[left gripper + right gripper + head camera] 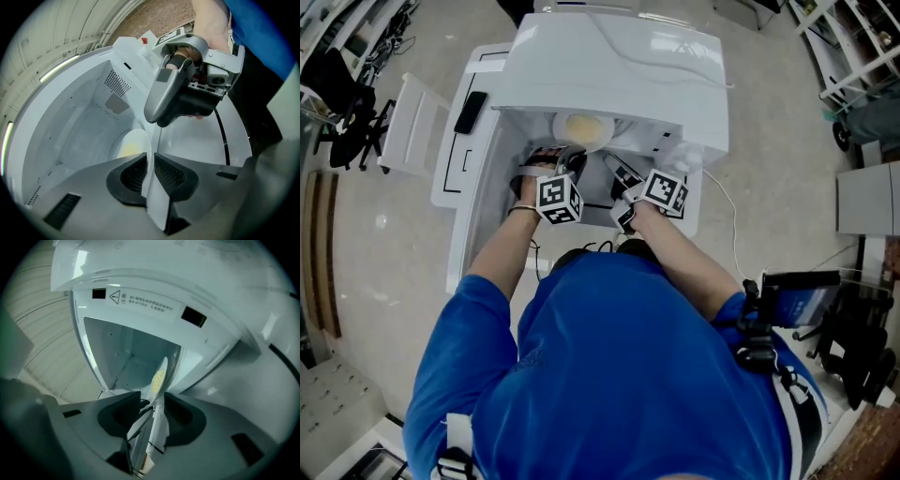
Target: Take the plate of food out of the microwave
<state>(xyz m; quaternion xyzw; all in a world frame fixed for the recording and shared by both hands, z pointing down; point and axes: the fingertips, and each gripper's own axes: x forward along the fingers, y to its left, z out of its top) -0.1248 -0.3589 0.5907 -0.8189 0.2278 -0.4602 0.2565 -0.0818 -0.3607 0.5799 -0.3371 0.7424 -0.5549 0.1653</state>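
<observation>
Head view: a person (609, 375) in a blue shirt leans over a white microwave (609, 56), its door (464, 178) swung open to the left. Around it lies pale, speckled floor (769, 169), with a black office chair (342, 103) at the left and shelving (853, 47) at the upper right. The plate (558, 133) of yellow food (586, 127) sits at the cavity mouth, with the left gripper (558, 161) and the right gripper (619, 176) both at its near rim.

Left gripper view: the jaws are narrow, clamped on the plate's white rim.

Right gripper view: the jaws are wide – the rim stands between them, unpressed.
</observation>
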